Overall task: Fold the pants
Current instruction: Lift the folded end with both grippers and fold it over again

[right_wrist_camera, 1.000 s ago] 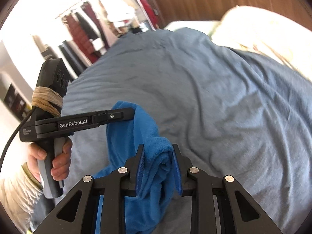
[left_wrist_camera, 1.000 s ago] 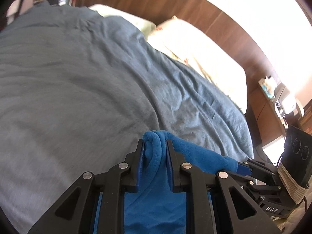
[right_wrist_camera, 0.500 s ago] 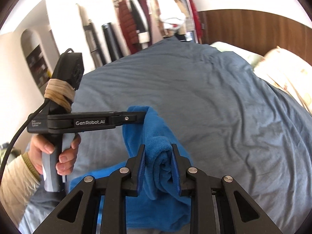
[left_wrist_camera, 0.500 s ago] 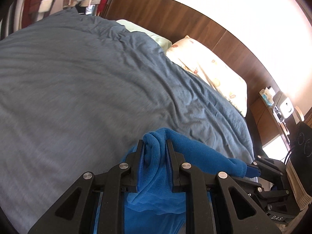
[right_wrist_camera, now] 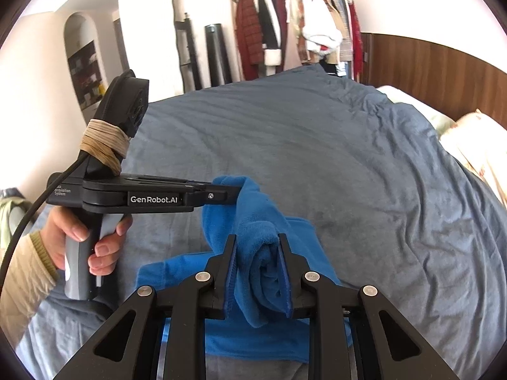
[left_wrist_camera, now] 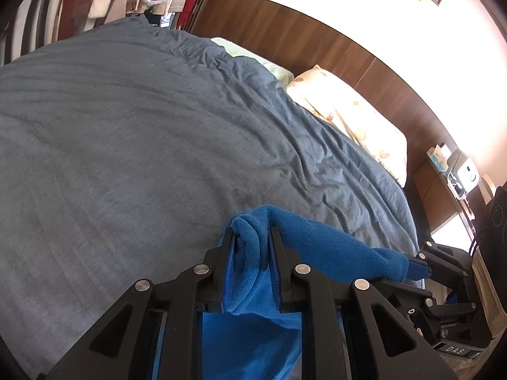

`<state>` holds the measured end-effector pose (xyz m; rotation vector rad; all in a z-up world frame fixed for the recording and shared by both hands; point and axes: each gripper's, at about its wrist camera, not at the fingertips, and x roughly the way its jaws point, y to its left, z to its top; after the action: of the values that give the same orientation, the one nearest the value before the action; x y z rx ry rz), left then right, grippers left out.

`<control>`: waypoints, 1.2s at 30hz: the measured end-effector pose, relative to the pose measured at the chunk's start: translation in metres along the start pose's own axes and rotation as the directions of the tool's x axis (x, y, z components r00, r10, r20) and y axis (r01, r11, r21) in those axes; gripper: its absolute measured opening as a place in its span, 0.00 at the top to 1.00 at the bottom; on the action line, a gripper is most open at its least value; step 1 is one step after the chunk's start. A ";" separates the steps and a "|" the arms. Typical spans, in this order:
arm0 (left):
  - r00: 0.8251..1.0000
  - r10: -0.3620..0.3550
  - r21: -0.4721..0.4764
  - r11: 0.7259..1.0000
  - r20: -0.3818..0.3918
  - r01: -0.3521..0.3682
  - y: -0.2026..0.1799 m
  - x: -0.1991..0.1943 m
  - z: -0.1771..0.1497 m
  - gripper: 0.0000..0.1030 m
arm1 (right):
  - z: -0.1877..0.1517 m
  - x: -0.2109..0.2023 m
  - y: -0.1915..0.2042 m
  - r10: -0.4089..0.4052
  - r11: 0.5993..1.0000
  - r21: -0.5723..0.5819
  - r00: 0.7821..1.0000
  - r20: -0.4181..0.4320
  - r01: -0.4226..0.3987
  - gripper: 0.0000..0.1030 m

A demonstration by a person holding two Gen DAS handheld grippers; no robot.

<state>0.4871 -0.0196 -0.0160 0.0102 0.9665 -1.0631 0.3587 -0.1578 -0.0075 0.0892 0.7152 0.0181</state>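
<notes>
Left wrist view: the left tool (left_wrist_camera: 252,237) is clenched on a bunched fold of the blue pants (left_wrist_camera: 329,250), held above the grey duvet (left_wrist_camera: 133,145); "DAS" is readable on the right tool (left_wrist_camera: 415,264).

Right wrist view: the right tool (right_wrist_camera: 256,247) grips another pants (right_wrist_camera: 253,215) fold; the left tool (right_wrist_camera: 236,191) reads "GenRobot.AI".

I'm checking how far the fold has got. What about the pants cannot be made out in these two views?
- Left wrist view: the lower part of the blue pants is hidden behind the left tool and cut by the bottom edge.
- Right wrist view: the right tool covers the bunched fabric, so waistband and legs cannot be told apart.
- Neither view shows the whole garment, so its fold state stays unclear.
</notes>
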 end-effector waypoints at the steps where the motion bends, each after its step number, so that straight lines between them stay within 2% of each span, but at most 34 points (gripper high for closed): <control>1: 1.000 0.010 0.002 1.000 -0.009 -0.010 0.001 -0.003 -0.005 0.81 | -0.002 0.000 0.003 0.008 1.000 -0.003 1.000 0.000 -0.008 0.76; 14: 0.985 0.119 -0.011 0.993 -0.126 -0.122 0.032 -0.044 -0.085 0.81 | -0.051 0.006 0.078 0.117 0.987 -0.103 0.988 -0.097 -0.127 0.76; 20: 0.973 0.171 -0.043 0.983 -0.158 -0.180 0.045 -0.059 -0.107 0.83 | -0.070 0.011 0.102 0.136 0.976 -0.149 0.980 -0.144 -0.157 0.76; 22: 0.965 0.199 -0.099 0.971 -0.172 -0.217 0.049 -0.067 -0.113 0.80 | -0.074 0.014 0.105 0.141 0.974 -0.155 0.977 -0.161 -0.166 0.76; 24: 0.970 0.182 -0.172 0.963 -0.161 -0.209 0.051 -0.074 -0.120 0.79 | -0.075 0.015 0.105 0.137 0.973 -0.160 0.977 -0.165 -0.164 0.76; 26: 0.977 0.163 -0.304 0.932 -0.137 -0.198 0.051 -0.081 -0.127 0.74 | -0.078 0.017 0.105 0.140 0.972 -0.162 0.974 -0.177 -0.170 0.76; 27: 0.980 0.154 -0.340 0.921 -0.122 -0.187 0.050 -0.082 -0.128 0.68 | -0.080 0.017 0.105 0.139 0.970 -0.171 0.974 -0.180 -0.171 0.76; 28: 0.987 0.139 -0.412 0.896 -0.084 -0.162 0.049 -0.084 -0.132 0.65 | -0.083 0.018 0.106 0.139 0.968 -0.182 0.973 -0.183 -0.172 0.76; 31: 0.994 0.103 -0.520 0.848 -0.030 -0.104 0.048 -0.079 -0.137 0.58 | -0.089 0.020 0.106 0.143 0.961 -0.204 0.970 -0.199 -0.184 0.76; 34: 0.994 0.097 -0.565 0.818 -0.046 -0.106 0.051 -0.061 -0.142 0.56 | -0.098 0.024 0.106 0.154 0.956 -0.213 0.962 -0.224 -0.202 0.76; 36: 0.993 0.090 -0.603 0.789 -0.072 -0.115 0.056 -0.048 -0.146 0.56 | -0.103 0.025 0.107 0.156 0.953 -0.220 0.960 -0.231 -0.208 0.76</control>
<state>0.4251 0.1092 -0.0962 -0.4466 1.2969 -0.6114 0.3111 -0.0424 -0.0921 -0.0831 0.9107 0.2966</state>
